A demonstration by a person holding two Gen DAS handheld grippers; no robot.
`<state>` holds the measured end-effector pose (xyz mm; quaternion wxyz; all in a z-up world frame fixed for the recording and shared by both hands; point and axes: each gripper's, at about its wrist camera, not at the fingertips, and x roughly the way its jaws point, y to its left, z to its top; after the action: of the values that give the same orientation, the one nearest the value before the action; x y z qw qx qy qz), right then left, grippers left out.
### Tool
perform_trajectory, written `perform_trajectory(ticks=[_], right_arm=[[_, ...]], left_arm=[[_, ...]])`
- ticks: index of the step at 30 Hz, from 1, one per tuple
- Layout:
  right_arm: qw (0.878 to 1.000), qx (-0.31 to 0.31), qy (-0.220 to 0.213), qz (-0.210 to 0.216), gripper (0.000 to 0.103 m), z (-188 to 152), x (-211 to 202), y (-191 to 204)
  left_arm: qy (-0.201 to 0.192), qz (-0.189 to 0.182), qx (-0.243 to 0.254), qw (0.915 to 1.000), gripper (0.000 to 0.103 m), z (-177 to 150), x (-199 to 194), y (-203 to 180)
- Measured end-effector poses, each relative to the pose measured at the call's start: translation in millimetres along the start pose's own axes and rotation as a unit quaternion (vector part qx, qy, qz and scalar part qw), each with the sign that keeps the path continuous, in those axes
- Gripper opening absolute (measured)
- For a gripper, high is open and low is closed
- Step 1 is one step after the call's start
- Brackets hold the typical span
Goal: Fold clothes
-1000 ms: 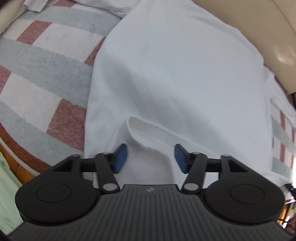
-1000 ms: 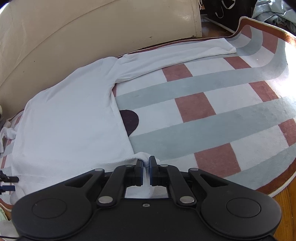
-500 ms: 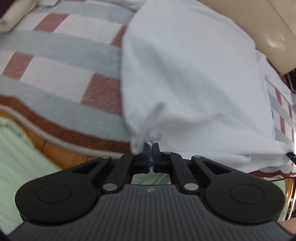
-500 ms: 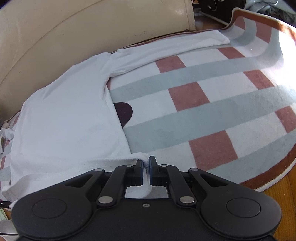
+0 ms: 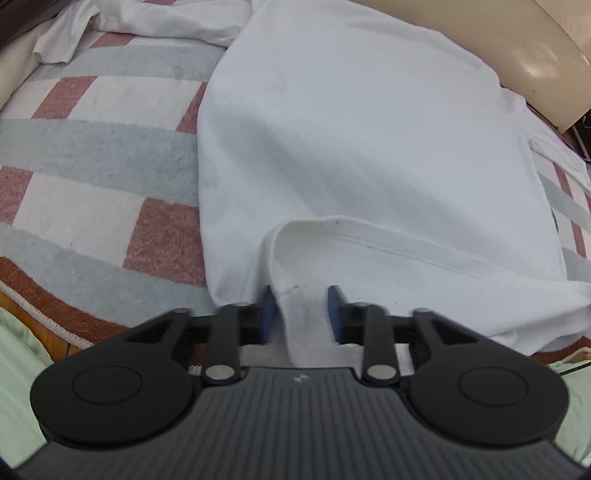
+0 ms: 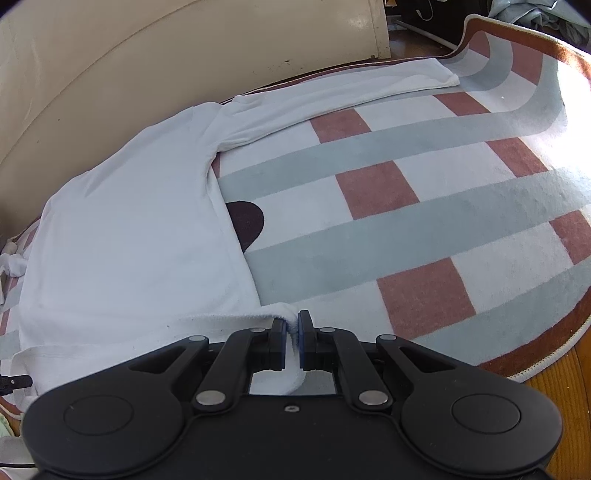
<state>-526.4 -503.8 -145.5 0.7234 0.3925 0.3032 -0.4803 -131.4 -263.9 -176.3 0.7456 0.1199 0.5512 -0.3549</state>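
A white long-sleeved shirt [image 5: 351, 140] lies spread on a checked rug [image 5: 103, 158], its bottom hem folded up a little. My left gripper [image 5: 301, 314] is open, its blue pads either side of the hem's left corner, which lies loose between them. In the right wrist view the shirt [image 6: 129, 236] stretches away to the left, one sleeve [image 6: 351, 88] laid out along the rug's far edge. My right gripper [image 6: 291, 338] is shut on the hem's right corner.
A cream sofa base [image 6: 147, 62] runs behind the rug [image 6: 424, 229]. The other sleeve [image 5: 147, 22] lies bunched at the far left. Wooden floor [image 6: 565, 373] shows past the rug's near edge. A pale green cloth [image 5: 22, 369] lies on the floor at my left.
My left gripper was shut on the hem corner half a second ago and has now opened, letting the cloth drop. My right gripper stays shut on its corner and has shifted only slightly.
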Motion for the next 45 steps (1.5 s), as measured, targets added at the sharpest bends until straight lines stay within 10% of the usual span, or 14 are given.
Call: perform_trajectory(ticks=[7,13,19,24,28,35,45], right_arm=[[0.998,-0.053,-0.018,0.000,0.007,19.6,-6.2,13.8],[0.981,0.052,-0.113,0.151,0.006,26.5,-95.0,-11.1],[0.991,0.077,-0.004,0.106,0.006,-36.0,-57.8,-31.3],[0.985,0.053,-0.115,0.115,0.005,-52.1,-105.7,-28.3],[0.997,0.011,-0.071,0.009,0.005,-66.7,-73.9,-33.0],[0.987,-0.014,-0.157,0.027,0.005,-66.2,-96.2,-21.7],[0.999,0.012,-0.002,-0.036,0.018,-74.1,-43.4,-42.2]], left_arm=[[-0.128,0.076,0.069,0.9864,0.004,-4.7,-78.5,4.7],[-0.262,0.076,0.158,0.9490,0.004,-21.6,-203.9,10.1],[-0.218,0.084,0.157,0.9597,0.003,-72.2,-192.1,28.6],[-0.194,0.036,0.125,0.9725,0.003,-93.1,-188.0,34.5],[-0.107,0.056,0.144,0.9822,0.003,-103.5,-138.5,31.7],[-0.066,0.072,0.155,0.9830,0.003,-109.2,-120.3,25.6],[-0.011,0.085,0.133,0.9874,0.003,-104.0,-106.1,27.7]])
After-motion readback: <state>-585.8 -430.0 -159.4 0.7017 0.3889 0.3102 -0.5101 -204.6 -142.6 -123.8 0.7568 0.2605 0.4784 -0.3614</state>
